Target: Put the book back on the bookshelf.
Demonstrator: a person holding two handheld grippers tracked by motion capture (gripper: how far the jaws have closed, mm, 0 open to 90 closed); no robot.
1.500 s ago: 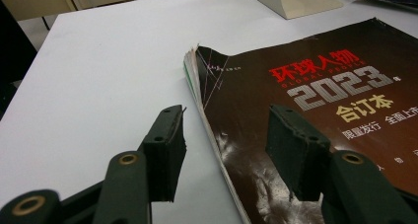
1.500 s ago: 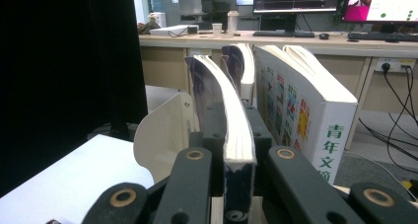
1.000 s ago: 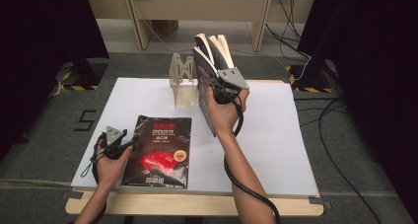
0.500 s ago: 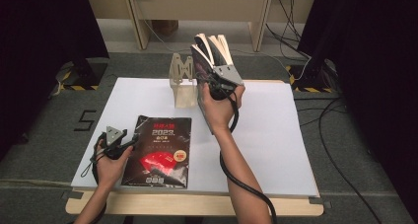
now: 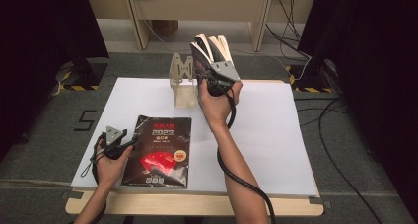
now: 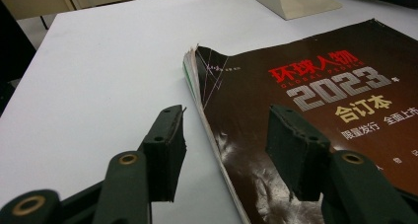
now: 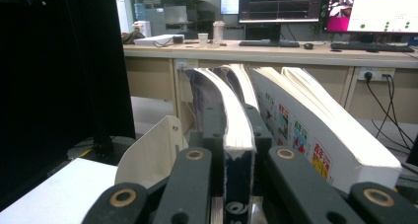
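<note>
A dark magazine (image 5: pixel 160 150) with a red picture lies flat at the table's front left. My left gripper (image 5: pixel 128 144) rests at its left edge. In the left gripper view this gripper (image 6: pixel 229 155) is open and its jaws straddle the magazine's (image 6: pixel 320 100) worn edge, one pad over the white table and one over the cover. My right gripper (image 5: pixel 211 66) is held up at the back, shut on a thick upright book (image 7: pixel 238 130) with white pages. That book stands among other leaning books (image 5: pixel 217 44) beside a beige bookend (image 5: pixel 181 81).
White paper covers the table (image 5: pixel 266 135), with wide free room at the right. More books (image 7: pixel 320 135) lean to the right of the gripped one. A cable (image 5: pixel 236 169) trails from the right gripper along the forearm. Behind the table stand a desk (image 7: pixel 276 49) and floor cables.
The right gripper and its book have shifted slightly left, toward the bookend. The left gripper has stayed put at the magazine's edge.
</note>
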